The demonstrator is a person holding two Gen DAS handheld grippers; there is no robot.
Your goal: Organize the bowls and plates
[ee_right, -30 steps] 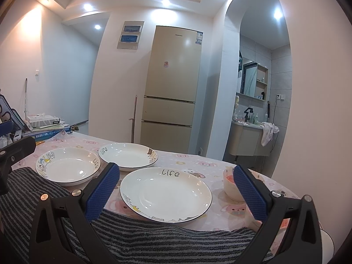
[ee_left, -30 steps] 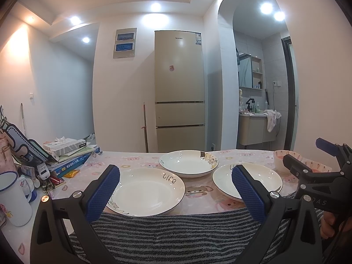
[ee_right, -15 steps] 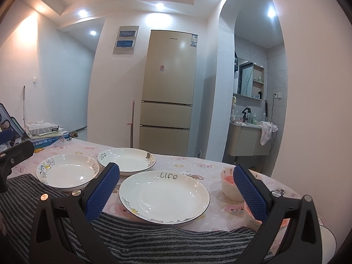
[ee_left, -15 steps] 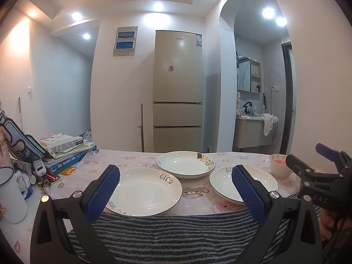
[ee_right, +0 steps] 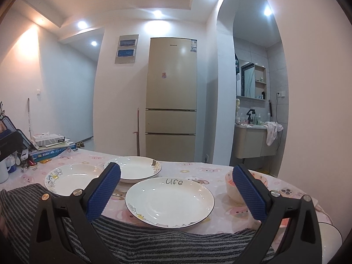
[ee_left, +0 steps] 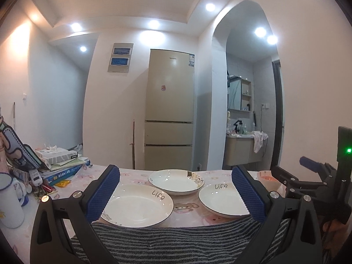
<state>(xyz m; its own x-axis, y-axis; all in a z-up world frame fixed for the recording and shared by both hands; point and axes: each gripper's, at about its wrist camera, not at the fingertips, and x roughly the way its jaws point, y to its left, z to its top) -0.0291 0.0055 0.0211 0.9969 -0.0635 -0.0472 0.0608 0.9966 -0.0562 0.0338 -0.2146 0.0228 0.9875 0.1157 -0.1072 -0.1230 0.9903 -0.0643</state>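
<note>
Both tools tipped up and back a bit, plates sliding lower in view. Left tool (ee_left: 176,193) and right tool (ee_right: 176,192) gape wide, empty. Three plates (ee_right: 169,201) sit untouched around 12 o'clock on the table (ee_right: 198,169); bowl (ee_right: 233,189) at 2.

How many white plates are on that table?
3: left plate, far plate, and near plate marked "Life". None stacked. A pink bowl sits to the right; more may be hidden.
</note>
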